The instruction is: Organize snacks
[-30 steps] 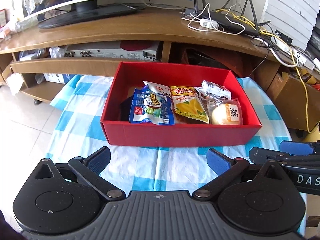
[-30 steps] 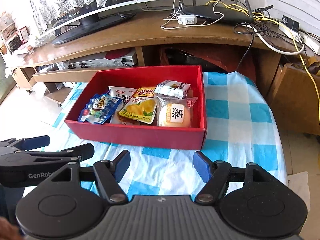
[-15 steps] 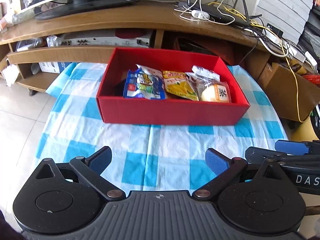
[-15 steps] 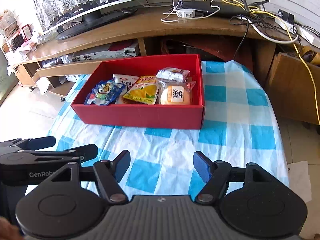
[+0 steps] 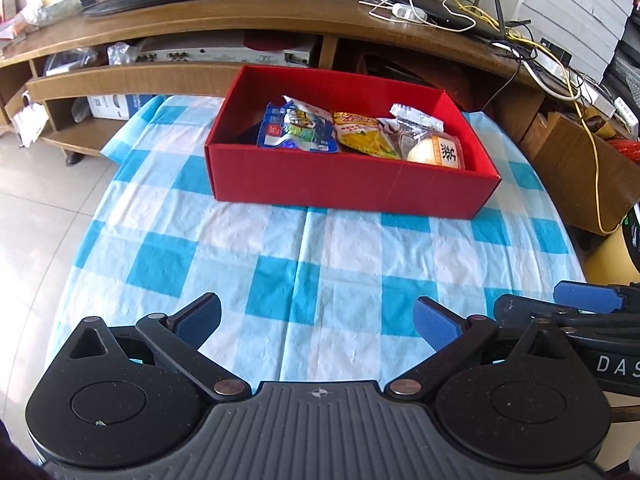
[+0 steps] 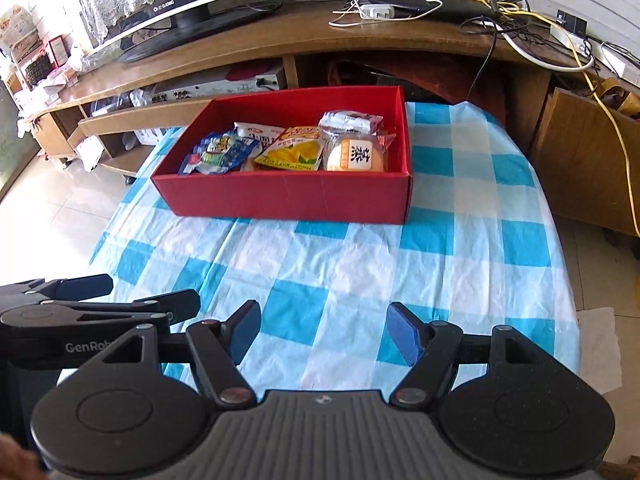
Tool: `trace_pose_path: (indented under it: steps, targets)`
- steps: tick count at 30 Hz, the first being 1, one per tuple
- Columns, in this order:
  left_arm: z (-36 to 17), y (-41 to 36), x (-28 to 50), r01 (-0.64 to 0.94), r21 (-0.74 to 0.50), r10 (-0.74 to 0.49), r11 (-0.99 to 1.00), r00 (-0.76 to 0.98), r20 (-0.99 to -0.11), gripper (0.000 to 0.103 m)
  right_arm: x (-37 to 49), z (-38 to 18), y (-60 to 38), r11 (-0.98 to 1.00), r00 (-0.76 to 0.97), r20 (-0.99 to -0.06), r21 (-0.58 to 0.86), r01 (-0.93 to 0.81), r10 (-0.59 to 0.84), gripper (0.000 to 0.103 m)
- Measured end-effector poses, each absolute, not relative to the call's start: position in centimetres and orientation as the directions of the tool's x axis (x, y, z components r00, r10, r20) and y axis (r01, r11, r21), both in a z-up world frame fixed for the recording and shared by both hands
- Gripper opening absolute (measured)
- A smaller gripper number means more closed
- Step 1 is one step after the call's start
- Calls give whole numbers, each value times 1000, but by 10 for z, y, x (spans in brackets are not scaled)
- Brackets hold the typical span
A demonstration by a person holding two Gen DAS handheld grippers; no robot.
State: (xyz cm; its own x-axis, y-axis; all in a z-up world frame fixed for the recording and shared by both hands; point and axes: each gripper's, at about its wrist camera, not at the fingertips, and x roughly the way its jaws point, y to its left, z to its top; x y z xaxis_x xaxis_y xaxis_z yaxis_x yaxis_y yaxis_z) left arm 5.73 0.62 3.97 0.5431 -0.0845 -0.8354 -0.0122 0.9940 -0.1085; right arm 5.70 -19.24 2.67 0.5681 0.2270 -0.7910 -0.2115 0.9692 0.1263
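**Both grippers empty, the snack box straight ahead**

We hold the left gripper (image 5: pixel 318 318) and the right gripper (image 6: pixel 323 330) side by side over the near part of the checked tabletop (image 5: pixel 280 264), jaws spread on both and nothing between them. The snacks lie ahead of us in the red box (image 6: pixel 288 200), well apart from either pair of jaws: a blue packet (image 5: pixel 298 130) at the left, a yellow packet (image 5: pixel 364 138) in the middle, a wrapped bun (image 5: pixel 438 152) at the right. The box sets its long side across our line of reach. We judge the bun nearer the right gripper and the blue packet nearer the left. No snack shows loose on the cloth, so the sorting looks close to done.
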Motion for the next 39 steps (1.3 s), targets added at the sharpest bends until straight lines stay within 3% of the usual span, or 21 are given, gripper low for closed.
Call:
trace_pose_path:
  steps: [19,39]
  targets:
    - [33,7,38,30,-121,-120,992,505,-855,99,34,19,-192,970,548,-807,125,-209,222,81]
    - [34,1,31,65,-19,-53,998,572,-819,103,33,13,-195,973,533,-820,122,-196,210,86]
